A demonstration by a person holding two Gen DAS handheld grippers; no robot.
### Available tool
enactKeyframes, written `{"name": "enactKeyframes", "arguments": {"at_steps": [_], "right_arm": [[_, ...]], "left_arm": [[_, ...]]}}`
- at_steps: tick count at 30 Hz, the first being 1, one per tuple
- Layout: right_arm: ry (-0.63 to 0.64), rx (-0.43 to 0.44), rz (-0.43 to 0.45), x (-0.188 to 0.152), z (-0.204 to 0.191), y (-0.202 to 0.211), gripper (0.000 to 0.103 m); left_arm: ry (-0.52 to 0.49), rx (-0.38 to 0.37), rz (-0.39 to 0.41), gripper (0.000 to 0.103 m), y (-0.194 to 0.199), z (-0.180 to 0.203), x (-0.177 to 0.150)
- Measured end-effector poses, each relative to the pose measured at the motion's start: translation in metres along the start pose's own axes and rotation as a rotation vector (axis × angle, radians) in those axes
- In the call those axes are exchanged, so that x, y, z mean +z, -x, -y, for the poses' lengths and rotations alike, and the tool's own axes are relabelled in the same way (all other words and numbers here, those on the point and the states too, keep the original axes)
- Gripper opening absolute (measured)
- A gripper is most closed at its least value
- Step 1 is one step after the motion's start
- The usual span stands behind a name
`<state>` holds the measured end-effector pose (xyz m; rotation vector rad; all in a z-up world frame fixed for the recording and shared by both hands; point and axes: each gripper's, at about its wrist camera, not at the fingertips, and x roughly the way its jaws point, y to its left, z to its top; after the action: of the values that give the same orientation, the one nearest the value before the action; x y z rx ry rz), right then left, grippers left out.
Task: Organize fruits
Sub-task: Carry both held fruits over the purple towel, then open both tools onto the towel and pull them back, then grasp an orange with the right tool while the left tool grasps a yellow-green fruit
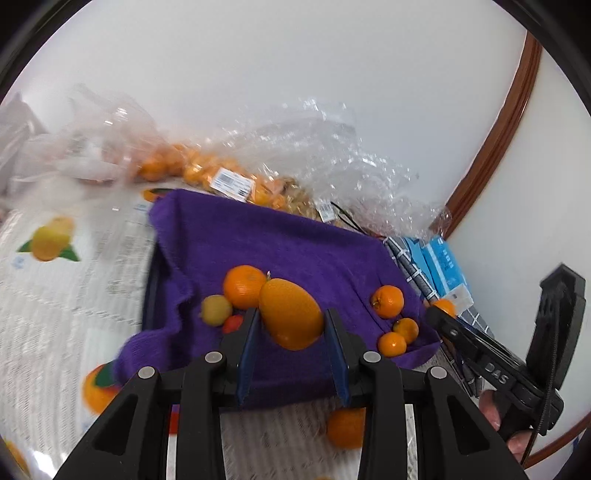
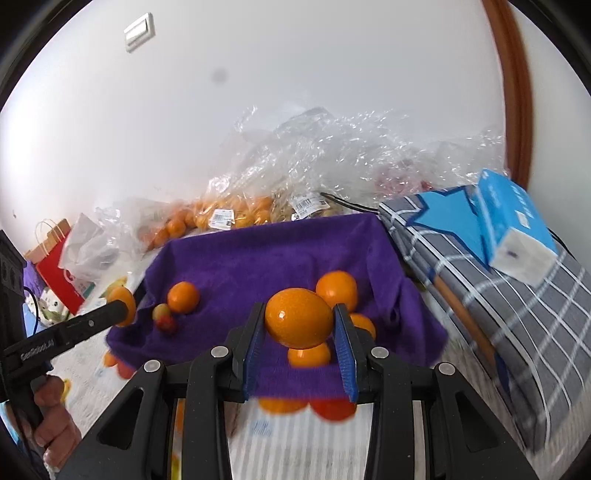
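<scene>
The left gripper point(image 1: 291, 325) clamps an oval orange point(image 1: 290, 314) between its fingers above the purple towel point(image 1: 280, 236). The right gripper point(image 2: 299, 328) likewise clamps a round orange point(image 2: 298, 324). Only the right view shows the tissue pack point(image 2: 517, 236).

– Plain white wall point(image 2: 295, 74), isn't it?
– Yes, with a switch plate point(image 2: 138, 32) high up and brown wood trim point(image 2: 511, 85) curving down the right.
– And that grey checked bedding point(image 2: 517, 314)?
– Just beside the trim, in soft daylight.
</scene>
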<state>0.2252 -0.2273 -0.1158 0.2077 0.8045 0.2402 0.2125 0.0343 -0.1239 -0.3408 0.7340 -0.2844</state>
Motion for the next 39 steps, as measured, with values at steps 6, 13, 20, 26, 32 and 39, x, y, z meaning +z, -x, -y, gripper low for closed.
{"name": "enactKeyframes", "arguments": {"at_steps": [6,13,20,26,32,39], "right_arm": [[-0.016,-0.007,-0.051,-0.007,0.012,-0.035,0.037],[0.021,-0.022,-0.036,-0.009,0.007,-0.036,0.038],[0.010,-0.018,-0.025,-0.018,0.003,-0.015,0.050],[-0.020,0.040,-0.081,-0.038,-0.019,0.015,0.053],[0.035,0.127,-0.146,-0.069,-0.062,0.014,0.062],[0.117,0.035,-0.243,-0.088,-0.086,-0.016,0.049]], "left_arm": [[-0.026,0.014,-0.048,0.033,-0.023,0.001,-0.008],[-0.048,0.046,-0.060,0.033,-0.032,0.002,-0.010],[-0.062,0.051,-0.053,0.033,-0.027,0.004,-0.009],[-0.036,0.125,0.019,0.040,0.017,-0.011,-0.007],[-0.010,0.141,0.020,0.040,0.050,-0.035,-0.026],[0.024,0.138,-0.006,0.040,0.067,-0.055,-0.047]]}}
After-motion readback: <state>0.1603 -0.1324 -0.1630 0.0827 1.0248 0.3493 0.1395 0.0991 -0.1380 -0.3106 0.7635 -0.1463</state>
